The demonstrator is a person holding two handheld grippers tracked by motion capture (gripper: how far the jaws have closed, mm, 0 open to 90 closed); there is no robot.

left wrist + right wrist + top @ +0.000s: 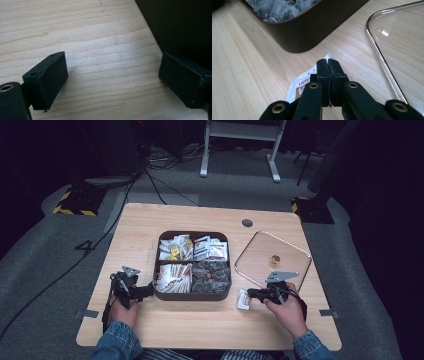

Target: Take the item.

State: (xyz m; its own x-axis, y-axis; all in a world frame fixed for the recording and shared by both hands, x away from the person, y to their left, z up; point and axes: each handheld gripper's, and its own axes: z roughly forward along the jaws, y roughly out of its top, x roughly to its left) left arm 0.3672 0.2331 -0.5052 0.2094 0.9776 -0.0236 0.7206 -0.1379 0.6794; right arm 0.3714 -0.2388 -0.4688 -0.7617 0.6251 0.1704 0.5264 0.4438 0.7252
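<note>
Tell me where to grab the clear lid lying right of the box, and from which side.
Take the clear lid by its small gold knob at the centre, coming straight down from above. It lies flat on the table, so its thin rim likely leaves the tongs little to pinch, while the knob stands up.

Lower left of high view: left gripper (145,291), black body, grey three-cornered plate on top, black cable looping down beside the hand. Lower right: right gripper (250,294), same black build, grey plate on top, black cable curving over the wrist. Bottom edge: blue denim sleeves (116,343) with buttoned-style cuffs on both forearms; striped fabric between them.

Left gripper view: two blocky matt-black jaws, flat rectangular pads (51,82), small screw holes on the left one's upper face, brass-ringed hole in the lower left corner.

Right gripper view: black rounded link arms with brass-ringed pivots (313,85), four in a row, narrow black jaw tips above.
</note>
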